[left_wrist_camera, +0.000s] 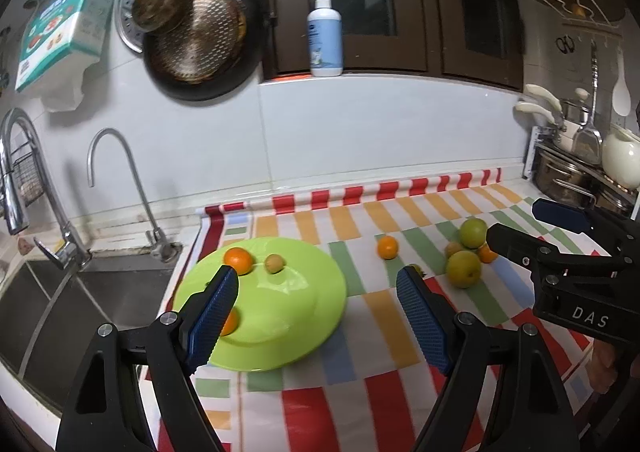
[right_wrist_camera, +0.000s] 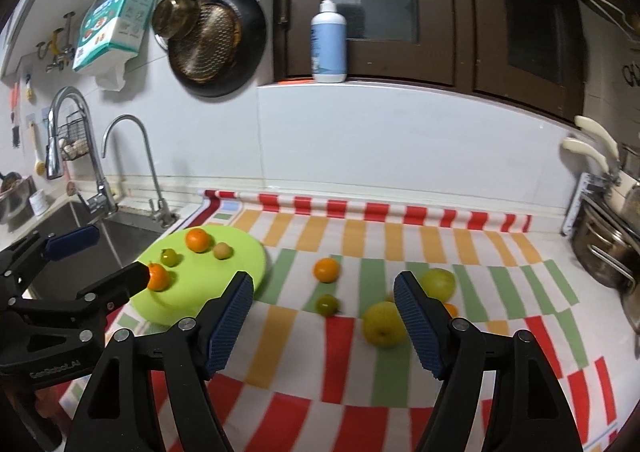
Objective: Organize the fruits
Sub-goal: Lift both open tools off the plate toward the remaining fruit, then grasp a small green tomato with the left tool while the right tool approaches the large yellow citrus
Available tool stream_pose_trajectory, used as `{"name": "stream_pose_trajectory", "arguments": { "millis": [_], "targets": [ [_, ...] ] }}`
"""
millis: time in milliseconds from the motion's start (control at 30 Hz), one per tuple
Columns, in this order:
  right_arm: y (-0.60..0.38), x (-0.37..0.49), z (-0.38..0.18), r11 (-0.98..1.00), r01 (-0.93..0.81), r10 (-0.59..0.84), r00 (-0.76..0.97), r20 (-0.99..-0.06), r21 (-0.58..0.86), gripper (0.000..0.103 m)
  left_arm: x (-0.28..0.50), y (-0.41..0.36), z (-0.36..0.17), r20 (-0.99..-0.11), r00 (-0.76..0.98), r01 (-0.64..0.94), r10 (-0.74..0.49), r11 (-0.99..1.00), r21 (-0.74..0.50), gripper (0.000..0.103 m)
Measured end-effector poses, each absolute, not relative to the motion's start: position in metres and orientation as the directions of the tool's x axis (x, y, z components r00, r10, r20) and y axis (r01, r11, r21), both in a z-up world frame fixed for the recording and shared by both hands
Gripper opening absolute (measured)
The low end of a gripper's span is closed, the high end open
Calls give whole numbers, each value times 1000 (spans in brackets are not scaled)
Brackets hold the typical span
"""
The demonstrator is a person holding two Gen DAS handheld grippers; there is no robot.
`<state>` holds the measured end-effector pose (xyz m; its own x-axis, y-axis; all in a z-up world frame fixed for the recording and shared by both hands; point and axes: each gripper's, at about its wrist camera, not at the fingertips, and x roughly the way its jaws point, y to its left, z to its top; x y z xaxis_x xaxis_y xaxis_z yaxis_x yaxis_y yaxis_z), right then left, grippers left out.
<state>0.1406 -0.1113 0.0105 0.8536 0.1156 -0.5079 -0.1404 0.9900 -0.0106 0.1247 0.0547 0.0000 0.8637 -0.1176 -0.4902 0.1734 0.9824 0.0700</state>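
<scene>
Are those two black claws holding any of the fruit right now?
No. Both the left tool and the right tool stand open with nothing between their pads; the fruit lies on the plate and the cloth.

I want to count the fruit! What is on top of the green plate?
On the green plate: two oranges, a small green fruit and a small tan fruit. The left gripper may hide more.

White letters "DAS" stand on the black body of the right hand-held gripper [left_wrist_camera: 520,228]. The black left hand-held gripper [right_wrist_camera: 108,256] bears faint lettering, seemingly "GenRobot.AI".
</scene>
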Motion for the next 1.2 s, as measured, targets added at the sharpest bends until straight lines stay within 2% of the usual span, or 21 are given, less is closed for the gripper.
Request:
{"name": "stream_pose_trajectory", "arguments": {
  "millis": [367, 500, 700, 900, 1200],
  "targets": [
    [-143, 137, 8, 997, -74, 49, 859, -509, -31, 73, 137, 20, -4, -470, 862, 265, -189, 959, 101, 81],
    [-149, 141, 2, 998, -64, 40, 854, -518, -29, 73, 146, 12, -10, -478, 849, 315, -225, 942, 116, 76],
    [-151, 152, -11, 998, -63, 40, 839, -542, -25, 73, 166, -1, -26, -524, 809, 393, -267, 908, 145, 66],
    [-154, 168, -32, 998, -57, 37, 809, -587, -16, 73, 190, -11, -48, -578, 755, 467, -311, 873, 141, 63],
    [-160, 197, -67, 998, -60, 48, 744, -666, 5, 72, 223, -25, -82, -655, 668, 555, -352, 822, 124, 53]
  ]
}}
